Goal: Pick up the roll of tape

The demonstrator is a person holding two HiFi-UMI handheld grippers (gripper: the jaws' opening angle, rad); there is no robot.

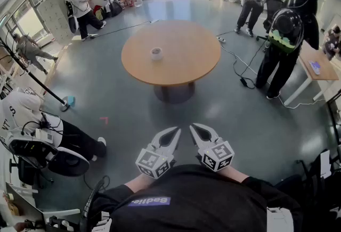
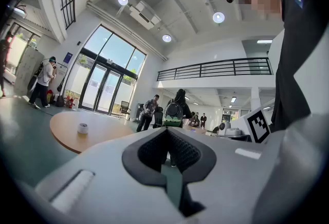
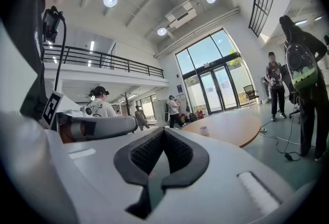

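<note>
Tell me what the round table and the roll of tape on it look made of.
Round table: likely wood or wood-look laminate; even tan top, smooth, faint sheen. Roll of tape: whitish, matte, perhaps paper or plastic; too small to tell.

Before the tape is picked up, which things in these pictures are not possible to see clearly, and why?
- Roll of tape: too small in every view; how much tape remains cannot be told.
- Base of the table: head view, mostly hidden under the tabletop.
- The hands holding the left hand-held gripper and right hand-held gripper: head view, covered by the marker cubes.
</note>
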